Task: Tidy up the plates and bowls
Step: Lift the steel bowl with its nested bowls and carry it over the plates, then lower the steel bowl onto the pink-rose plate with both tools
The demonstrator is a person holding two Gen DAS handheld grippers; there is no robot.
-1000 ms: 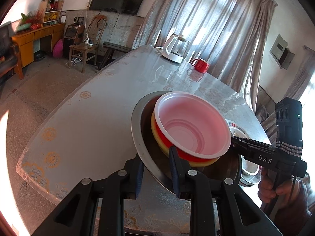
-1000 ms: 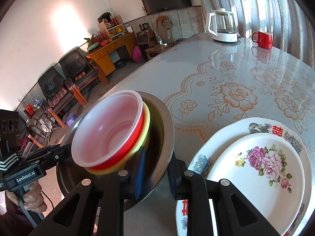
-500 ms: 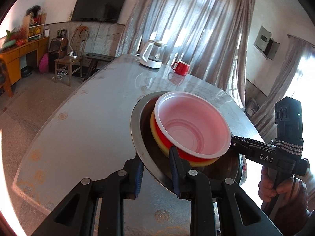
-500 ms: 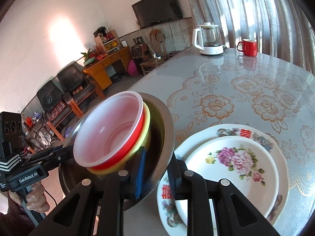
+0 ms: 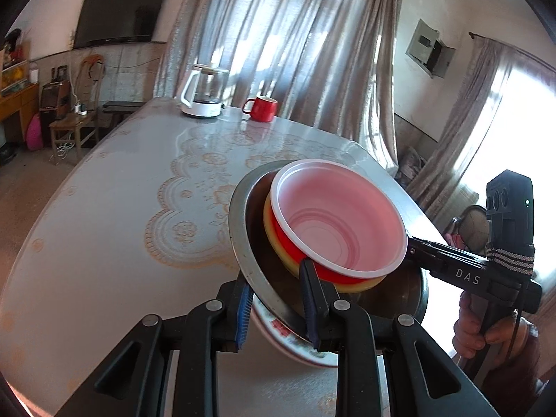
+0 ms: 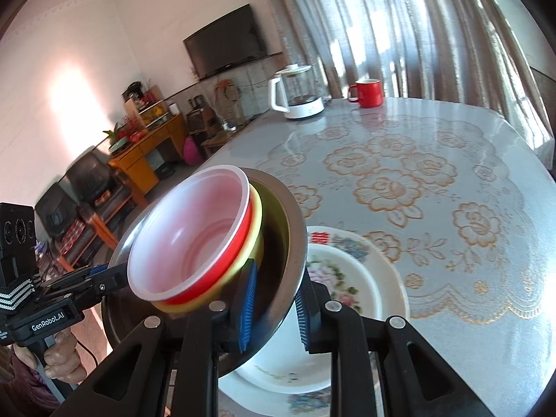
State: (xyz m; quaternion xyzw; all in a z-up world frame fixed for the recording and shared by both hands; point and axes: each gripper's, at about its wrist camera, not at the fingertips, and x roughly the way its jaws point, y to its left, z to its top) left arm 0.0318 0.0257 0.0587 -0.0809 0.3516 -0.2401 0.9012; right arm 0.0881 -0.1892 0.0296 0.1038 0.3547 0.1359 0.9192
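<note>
Left gripper (image 5: 276, 307), marked "GenRobot.AI", and right gripper (image 6: 272, 300), marked "DAS", each clamp the steel basin (image 5: 243, 239) rim; nested bowls (image 5: 337, 222) inside, above floral plates (image 6: 378, 278).

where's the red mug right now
The red mug stands at the table's far end, just right of the white kettle in both wrist views, before the curtains.
</note>
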